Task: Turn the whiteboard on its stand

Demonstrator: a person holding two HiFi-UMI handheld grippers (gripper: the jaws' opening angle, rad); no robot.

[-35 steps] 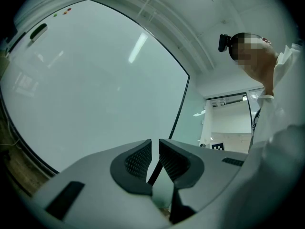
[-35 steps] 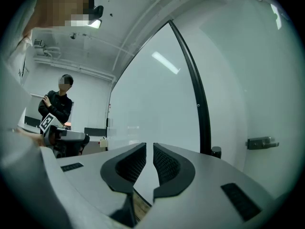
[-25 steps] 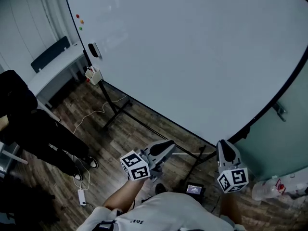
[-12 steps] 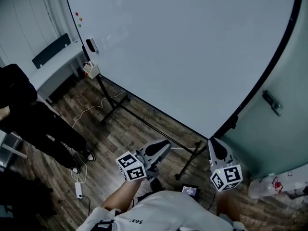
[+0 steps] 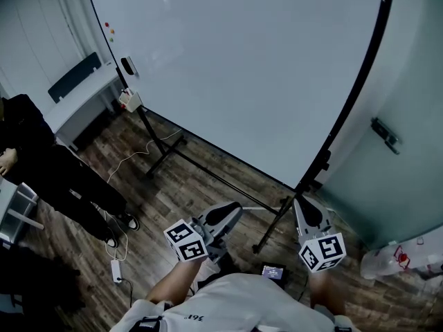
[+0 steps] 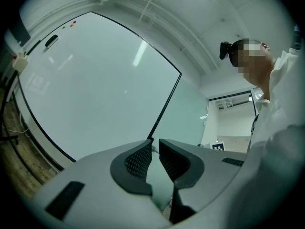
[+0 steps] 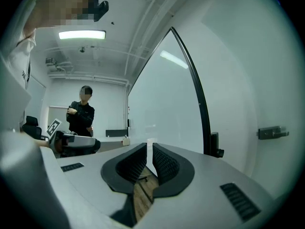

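Note:
The big whiteboard with a black frame stands on a black floor stand and fills the head view. Its right frame edge runs down to a corner bracket. My left gripper hangs low in front of the stand, jaws a narrow slit apart, nothing in them. My right gripper is just below the board's lower right corner, also barely open and empty. The left gripper looks at the whiteboard. The right gripper points along the whiteboard edge-on.
A person in dark clothes stands at the left beside a white desk. A cable and power strip lie on the wood floor, and a small lit device by my feet. A glass wall with a handle stands right.
In the head view the board's right edge has swung well to the left, showing more glass wall. Both grippers have drifted slightly left. Their jaws look the same.

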